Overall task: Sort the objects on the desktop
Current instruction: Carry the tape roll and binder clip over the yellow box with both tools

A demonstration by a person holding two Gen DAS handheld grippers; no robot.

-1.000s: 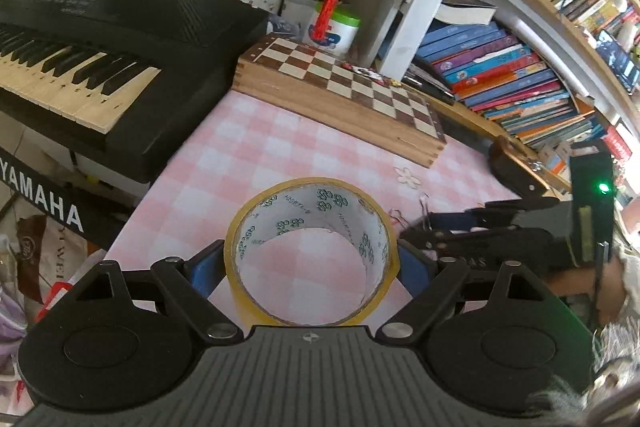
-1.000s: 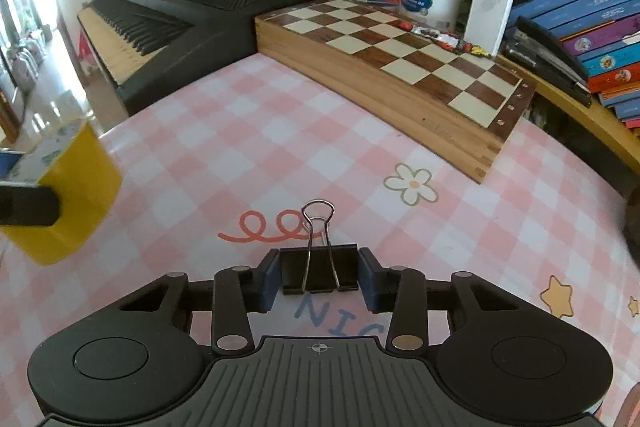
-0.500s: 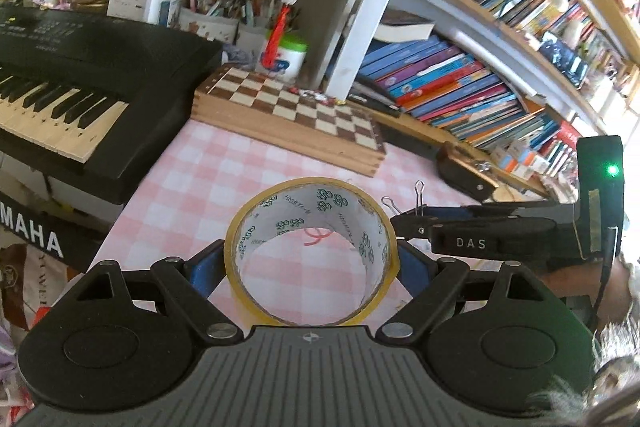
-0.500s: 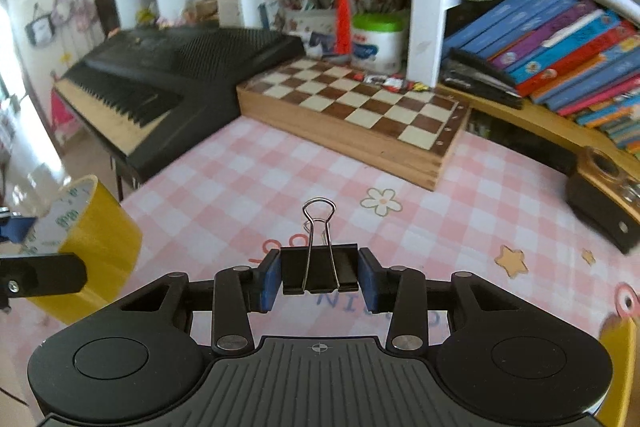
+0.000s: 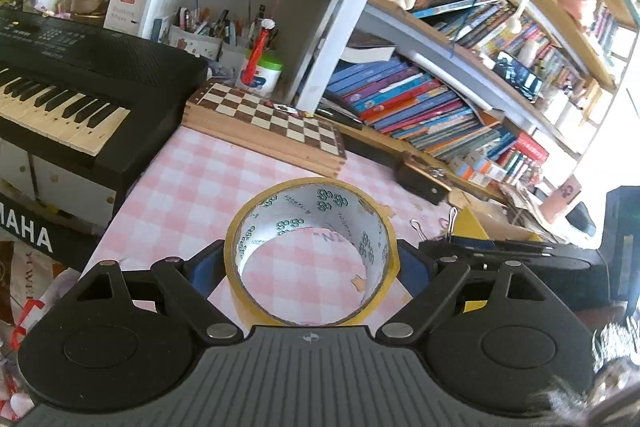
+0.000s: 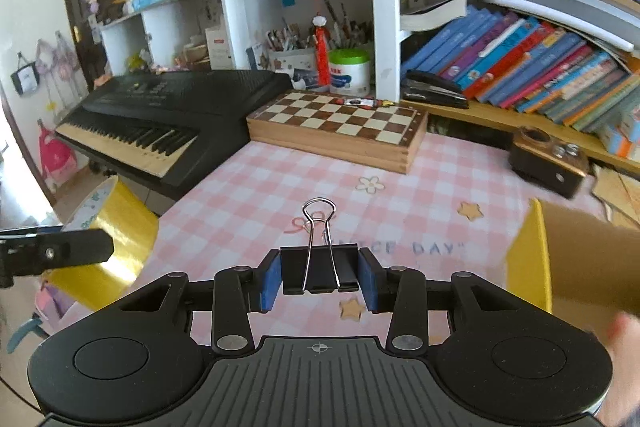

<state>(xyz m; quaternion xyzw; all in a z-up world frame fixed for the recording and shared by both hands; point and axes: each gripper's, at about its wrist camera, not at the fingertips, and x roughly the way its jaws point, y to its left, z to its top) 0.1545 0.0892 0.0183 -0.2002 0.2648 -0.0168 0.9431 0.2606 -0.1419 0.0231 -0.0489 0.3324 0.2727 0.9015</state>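
Two grips, tape roll (image 5: 312, 251), binder clip (image 6: 319, 267), box (image 6: 580, 259) cropped

Left tongs (image 5: 311, 263): closed across the sides of a tape roll (image 5: 312, 251), one blue pad (image 5: 204, 265) on each side, the roll's opening facing the camera; held up off the desk.
Left tongs seen from the right wrist: at the far left edge, a black finger (image 6: 60, 253) lying across the roll's yellow outer face.
Right tongs (image 6: 319, 277): closed on the black body of a binder clip (image 6: 319, 267), blue pads (image 6: 270, 279) pressing its two ends, wire handles pointing forward; held above the desk.
Relative pose: left tongs to the left of the right tongs, apart.
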